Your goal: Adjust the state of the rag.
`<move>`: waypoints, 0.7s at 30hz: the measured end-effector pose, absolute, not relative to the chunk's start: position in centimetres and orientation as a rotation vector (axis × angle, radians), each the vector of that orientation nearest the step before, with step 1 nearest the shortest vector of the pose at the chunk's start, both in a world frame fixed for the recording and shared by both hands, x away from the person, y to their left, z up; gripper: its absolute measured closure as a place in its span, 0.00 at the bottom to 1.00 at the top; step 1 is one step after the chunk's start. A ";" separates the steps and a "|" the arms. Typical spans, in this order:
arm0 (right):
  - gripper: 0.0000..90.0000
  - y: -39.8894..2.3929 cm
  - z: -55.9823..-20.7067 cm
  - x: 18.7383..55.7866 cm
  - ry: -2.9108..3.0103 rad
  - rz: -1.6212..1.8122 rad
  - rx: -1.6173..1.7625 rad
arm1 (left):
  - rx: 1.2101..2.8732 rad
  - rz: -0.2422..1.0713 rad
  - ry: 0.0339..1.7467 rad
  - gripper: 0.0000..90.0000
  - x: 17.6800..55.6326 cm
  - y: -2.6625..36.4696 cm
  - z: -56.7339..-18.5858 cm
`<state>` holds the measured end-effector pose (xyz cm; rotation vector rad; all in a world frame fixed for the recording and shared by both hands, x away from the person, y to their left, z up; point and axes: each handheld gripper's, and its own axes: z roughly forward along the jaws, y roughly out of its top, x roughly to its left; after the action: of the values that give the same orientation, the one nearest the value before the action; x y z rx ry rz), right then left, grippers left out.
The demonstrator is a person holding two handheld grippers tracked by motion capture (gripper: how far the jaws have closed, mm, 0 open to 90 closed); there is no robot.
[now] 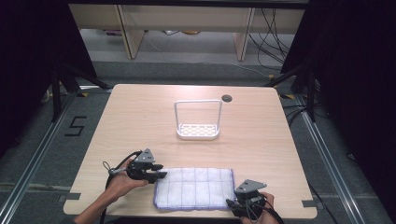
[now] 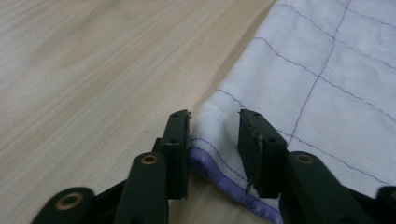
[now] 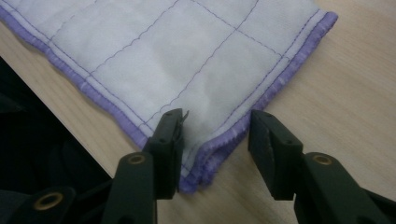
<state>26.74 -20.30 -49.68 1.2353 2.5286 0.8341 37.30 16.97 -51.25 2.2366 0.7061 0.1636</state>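
White cloth (image 1: 194, 188) with purple stitched grid and purple hem, lying flat on the near edge of a pale wooden counter (image 1: 140, 121). Left gripper (image 1: 159, 175) at the cloth's left far corner, jaws spread and straddling the hem: one jaw on bare wood just beside the edge, the other over the fabric, corner between them but not pinched. Right gripper (image 1: 232, 204) at the cloth's right near corner, jaws likewise spread, one resting on the fabric, the other over wood beyond the hem, corner slightly rumpled between them, not pinched. White wire rack (image 1: 198, 120) upright farther back, mid-counter, well apart from the cloth.
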 end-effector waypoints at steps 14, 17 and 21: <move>0.95 -20.5 -50.0 27.0 2.567 0.944 1.103 | 2.222 0.120 0.697 0.92 36.5 17.1 -51.2; 0.95 -20.9 -49.3 27.6 2.563 0.966 1.119 | 2.213 0.110 0.698 0.92 36.1 17.5 -51.1; 0.96 -21.0 -48.2 29.0 2.549 0.982 1.117 | 2.188 0.096 0.692 0.92 34.8 17.9 -50.6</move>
<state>28.99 -21.03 -48.16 1.1172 2.5495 0.9815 34.79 17.89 -50.60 2.1883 0.6923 0.0956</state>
